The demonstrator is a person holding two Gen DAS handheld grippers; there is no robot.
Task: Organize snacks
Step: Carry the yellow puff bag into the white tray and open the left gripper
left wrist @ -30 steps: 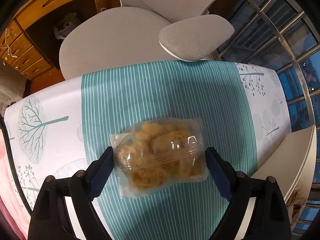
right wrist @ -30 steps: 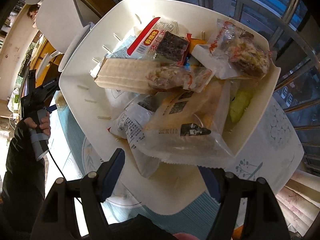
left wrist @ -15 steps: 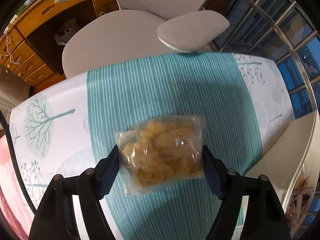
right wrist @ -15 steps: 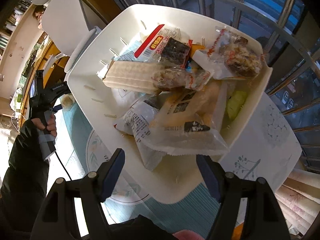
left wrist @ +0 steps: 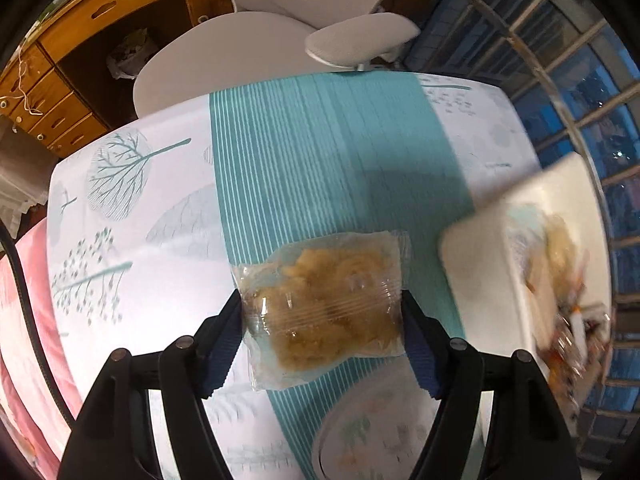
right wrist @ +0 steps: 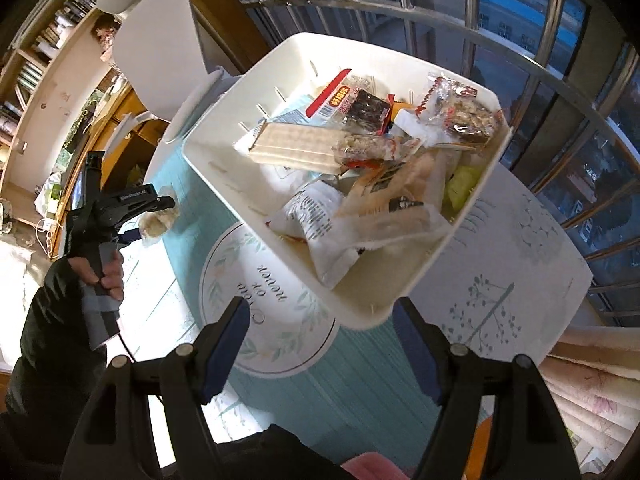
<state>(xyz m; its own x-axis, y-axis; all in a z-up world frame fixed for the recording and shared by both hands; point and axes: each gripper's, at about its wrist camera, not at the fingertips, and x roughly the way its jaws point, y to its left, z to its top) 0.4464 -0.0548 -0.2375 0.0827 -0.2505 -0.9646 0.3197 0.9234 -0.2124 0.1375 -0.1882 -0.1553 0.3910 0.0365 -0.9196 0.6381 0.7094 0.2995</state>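
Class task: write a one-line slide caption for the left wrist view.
Left tongs grip a clear snack packet above the teal-striped tablecloth, beside the white snack bin.

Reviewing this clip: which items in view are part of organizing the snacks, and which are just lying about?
Part of the job:
- clear snack packet clamped in the left gripper
- white bin piled with snacks
- right gripper, open beside the bin

Just lying about:
- round printed mat
- tablecloth
- white chair

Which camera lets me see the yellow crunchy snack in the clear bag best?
The left wrist view: the snack bag fills the middle, pinched in the left gripper. The right wrist view shows it tiny and far off.
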